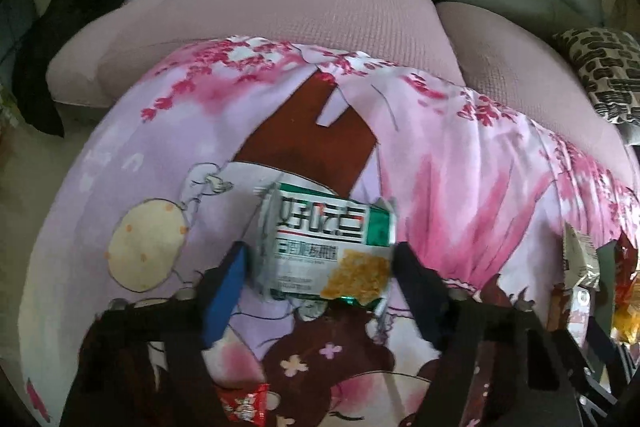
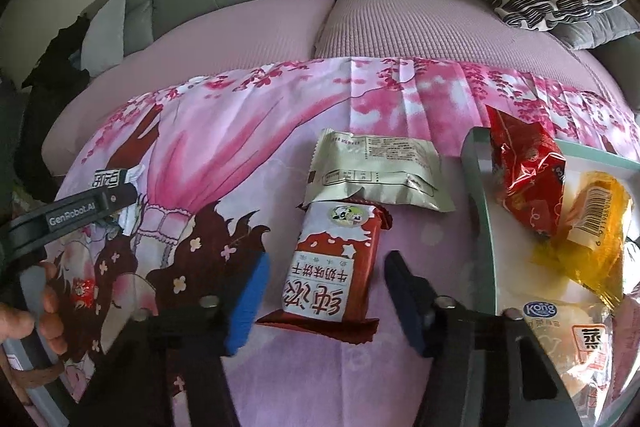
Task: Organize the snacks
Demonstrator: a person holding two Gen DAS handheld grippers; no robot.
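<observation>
right gripper (image 2: 324,301) spread wide, red biscuit packet (image 2: 334,267) flat on cloth (image 2: 224,147) between fingers, long axis along them, untouched; tray (image 2: 480,195) just right. left gripper (image 1: 320,267) apart, green packet (image 1: 326,247) between.

A green-and-white cracker packet (image 1: 326,245) lies centre frame. In the right wrist view, a red biscuit packet (image 2: 334,269) sits lengthwise below a beige pouch (image 2: 376,173) — red (image 2: 528,175) and yellow (image 2: 596,227) wrappers fill the tray (image 2: 480,187) at right.
</observation>
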